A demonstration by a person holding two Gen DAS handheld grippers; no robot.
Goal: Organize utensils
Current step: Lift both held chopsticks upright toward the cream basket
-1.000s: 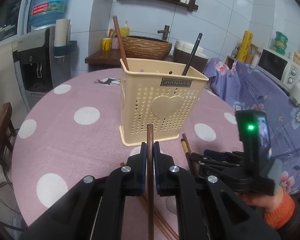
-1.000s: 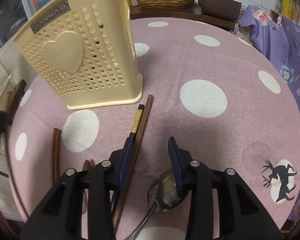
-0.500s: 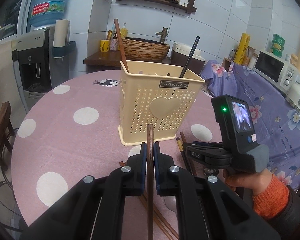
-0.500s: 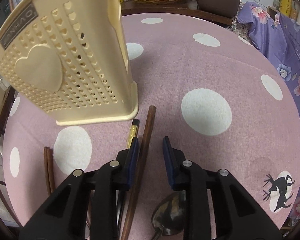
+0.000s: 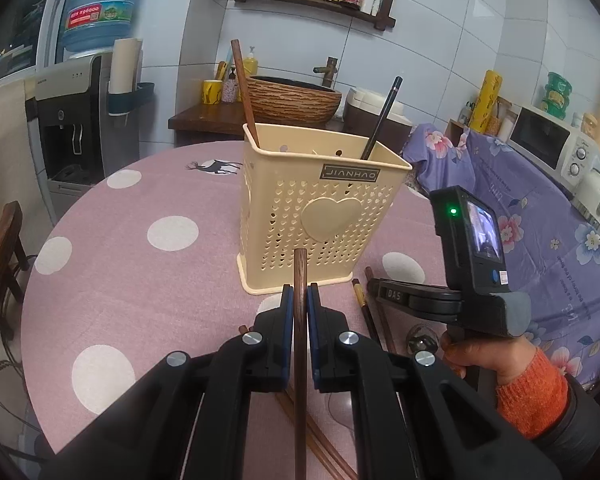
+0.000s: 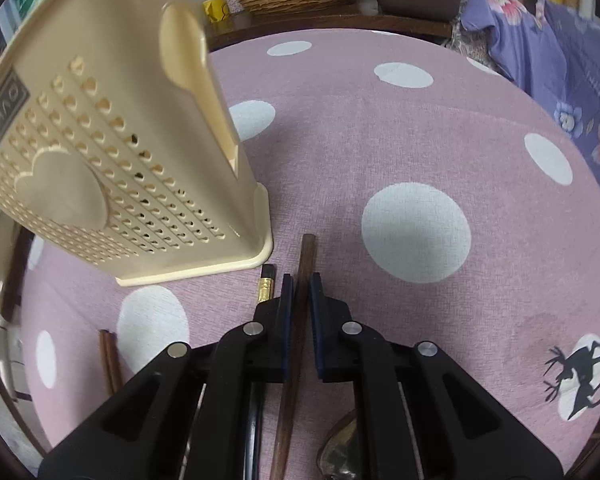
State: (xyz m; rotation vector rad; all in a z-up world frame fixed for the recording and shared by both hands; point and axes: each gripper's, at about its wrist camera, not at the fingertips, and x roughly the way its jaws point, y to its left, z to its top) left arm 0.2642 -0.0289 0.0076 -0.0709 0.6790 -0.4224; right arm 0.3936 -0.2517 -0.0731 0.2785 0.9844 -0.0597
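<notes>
Right hand-held gripper (image 6: pixel 299 294) has just closed, pinching a brown chopstick (image 6: pixel 305 256) flat on bench; left hand-held gripper (image 5: pixel 299 300) pinches another. Lift w/o dragging black chopstick (image 6: pixel 266 284) beside it; holder (image 6: pixel 112 160) sits ahead-left.

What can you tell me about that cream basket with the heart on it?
The utensil holder is a cream plastic box, open-topped and slightly tapered, its walls pierced with small heart-shaped holes around a raised solid heart, under a dark label reading JIANHAO. It stands upright on a flared base on the pink dotted tablecloth. A brown chopstick and a black chopstick lean inside it. Neither gripper touches it.
</notes>
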